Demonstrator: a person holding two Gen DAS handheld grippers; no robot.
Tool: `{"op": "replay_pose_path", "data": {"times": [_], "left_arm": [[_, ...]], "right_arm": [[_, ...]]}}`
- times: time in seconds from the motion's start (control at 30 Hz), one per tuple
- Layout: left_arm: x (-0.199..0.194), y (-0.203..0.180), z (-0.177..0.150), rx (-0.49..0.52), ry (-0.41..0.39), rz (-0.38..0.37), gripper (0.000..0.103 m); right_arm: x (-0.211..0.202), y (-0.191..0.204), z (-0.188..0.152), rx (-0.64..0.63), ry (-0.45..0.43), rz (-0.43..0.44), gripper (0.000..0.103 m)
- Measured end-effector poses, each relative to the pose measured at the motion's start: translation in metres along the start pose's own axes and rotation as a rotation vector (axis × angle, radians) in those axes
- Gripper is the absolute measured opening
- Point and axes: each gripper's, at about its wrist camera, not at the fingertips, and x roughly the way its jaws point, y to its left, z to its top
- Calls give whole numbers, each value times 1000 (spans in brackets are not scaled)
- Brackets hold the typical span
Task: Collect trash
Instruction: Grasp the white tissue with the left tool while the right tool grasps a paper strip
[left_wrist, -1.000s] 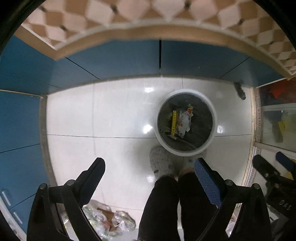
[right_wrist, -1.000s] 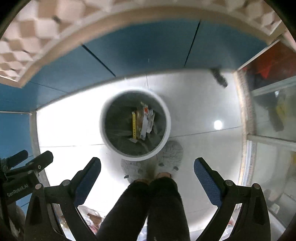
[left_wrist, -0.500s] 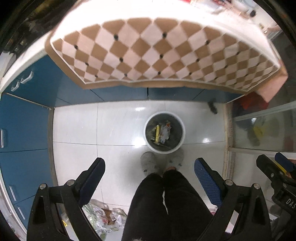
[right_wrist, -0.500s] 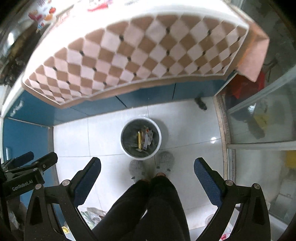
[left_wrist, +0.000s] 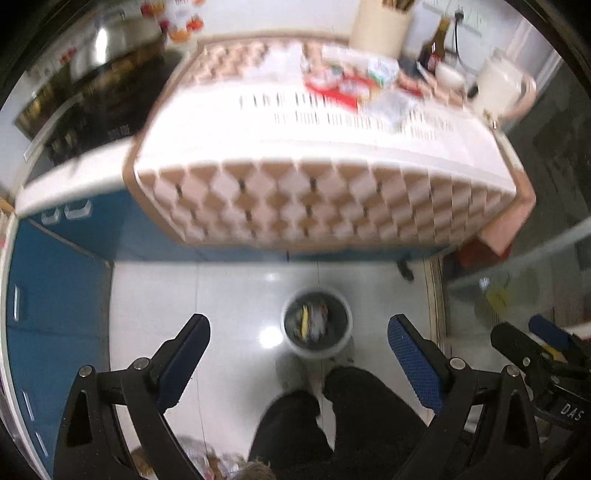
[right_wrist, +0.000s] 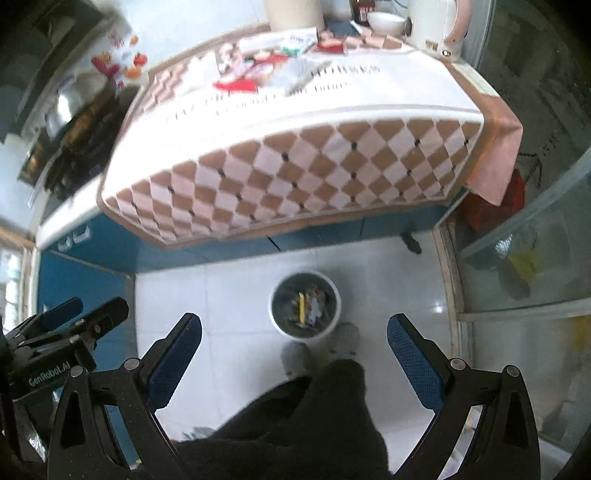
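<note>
Left wrist view: the left gripper hangs high above the floor, jaws spread wide and empty, its blue fingers showing a dimpled rubbery texture on black plastic arms. Between them, at 6 o'clock of centre, sits the round white trash bin with a dark liner, a yellow strip and pale wrappers lying inside it. It stands on glossy white floor tiles, right at the person's grey slippers and black trousers. At 12 o'clock, blurred, the counter wears a quilted-looking cloth of brown and cream diamonds; crumpled packets lie on top toward 1 o'clock. A clear bag of rubbish shows at 7 o'clock on the floor, partly hidden.

Right wrist view: the right gripper is likewise released, nothing between its textured blue pads. The bin is at 6 o'clock of centre, the slippers touching its near rim. The packets lie at 12 o'clock on the checked cloth, beside a smooth cream kettle at 1 o'clock. The other gripper pokes in at 8 o'clock.
</note>
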Motion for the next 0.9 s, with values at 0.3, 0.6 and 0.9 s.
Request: {"op": "replay_pose_path", "data": {"times": [0.3,0.6,0.9], "left_arm": [[8,4,135,-74,-230,56,103],[125,35,299,-338,-70,162,103],[238,58,403,-403,25,159,103]], "right_arm": [[0,4,137,23,-167,117,103],[101,-49,347,110,-104,161,103],[251,-42,527,114,-29,122,103]]}}
